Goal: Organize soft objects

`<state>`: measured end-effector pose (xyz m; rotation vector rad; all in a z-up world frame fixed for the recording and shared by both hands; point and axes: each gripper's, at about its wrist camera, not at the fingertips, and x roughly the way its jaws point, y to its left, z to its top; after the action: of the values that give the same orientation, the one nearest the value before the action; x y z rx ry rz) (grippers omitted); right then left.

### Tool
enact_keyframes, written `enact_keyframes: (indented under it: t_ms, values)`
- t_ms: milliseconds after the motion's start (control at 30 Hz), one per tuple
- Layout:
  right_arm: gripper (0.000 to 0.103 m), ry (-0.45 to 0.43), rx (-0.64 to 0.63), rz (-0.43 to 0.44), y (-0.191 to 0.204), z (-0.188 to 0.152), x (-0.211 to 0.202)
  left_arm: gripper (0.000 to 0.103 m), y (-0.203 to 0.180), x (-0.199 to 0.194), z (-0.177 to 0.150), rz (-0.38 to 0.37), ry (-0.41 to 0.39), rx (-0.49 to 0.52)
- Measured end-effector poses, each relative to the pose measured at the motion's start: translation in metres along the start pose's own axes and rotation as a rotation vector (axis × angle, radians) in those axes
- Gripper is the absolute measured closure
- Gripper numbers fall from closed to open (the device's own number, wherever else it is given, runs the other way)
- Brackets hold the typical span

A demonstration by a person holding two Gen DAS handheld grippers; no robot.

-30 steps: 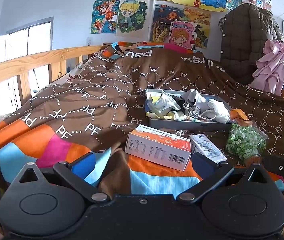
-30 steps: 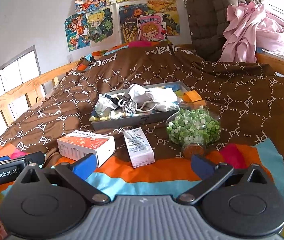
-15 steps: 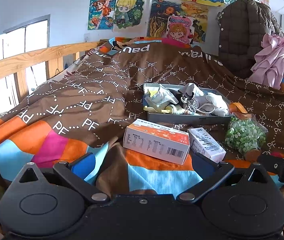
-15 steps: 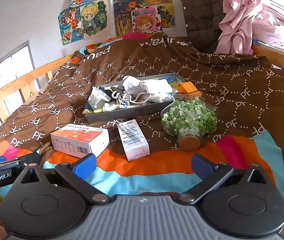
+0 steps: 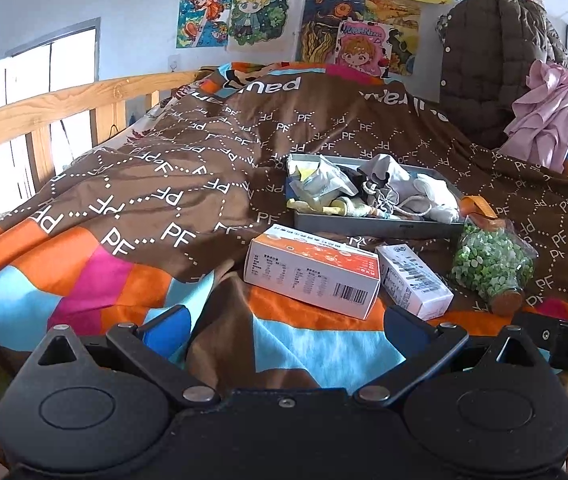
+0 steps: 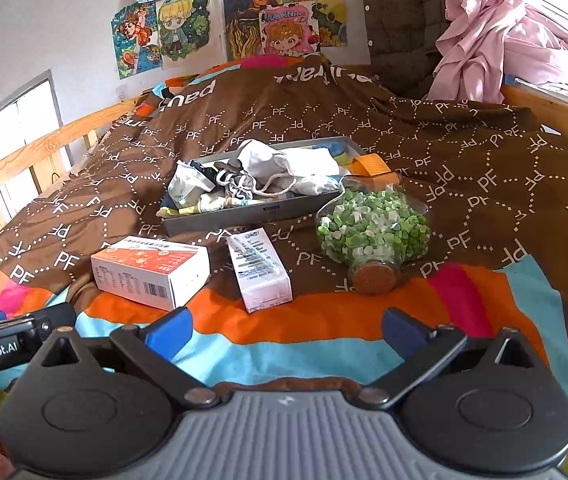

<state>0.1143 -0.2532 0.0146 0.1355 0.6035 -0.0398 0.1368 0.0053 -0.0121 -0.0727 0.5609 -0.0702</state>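
- The brown duvet [image 5: 188,168] under my claws repeats "PF" in white dotted hexagons; larger white lettering near the pillow end reads upside down and I can only make out something like "paul".
- In the right wrist view the black body of my left claw carries "GenRobot.AI" in white.
- A drawing [image 6: 287,28] on the wall has a title that looks like "Morning", though I cannot read it surely.
- The orange-and-white carton [image 5: 311,272] shows a barcode and fine print too small to read; the same goes for the small white carton [image 5: 413,282] just beside it.
- My left claw [image 5: 284,326] hangs over the striped foot of the bed with its blue fingers [image 5: 164,330] spread apart, holding nothing.
- My right claw [image 6: 285,330] is likewise spread wide and empty, blue fingers [image 6: 403,330] above the orange and turquoise stripes.
- The soft objects lie ahead of both claws, beyond the two cartons, well apart from my fingertips.
- The grey tray [image 6: 244,216] holds them: a white drawstring pouch [image 6: 280,164] with its cord trailing, a crumpled pale packet [image 6: 188,188] at the left end, and yellowish soft pieces along the near wall.
- An orange strap [image 6: 371,166] sticks out just beside the tray's right end.
- A clear corked bottle [image 6: 371,232] lies on its side near the tray, filled with green and white bits, cork toward me.
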Motion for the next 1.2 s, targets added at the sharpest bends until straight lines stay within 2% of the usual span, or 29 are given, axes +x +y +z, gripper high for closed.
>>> enact_keyframes:
  t_ms: [367,1200]
  values:
    - [0.0,0.015,-0.002,-0.017,0.0,0.0,0.002,0.001,0.0001,0.0038,-0.001,0.008,0.027,-0.007]
    - [0.0,0.016,-0.002,-0.017,0.0004,0.0002,0.0021,0.001,0.0013,0.0048,-0.0014,0.01,0.03,-0.01]
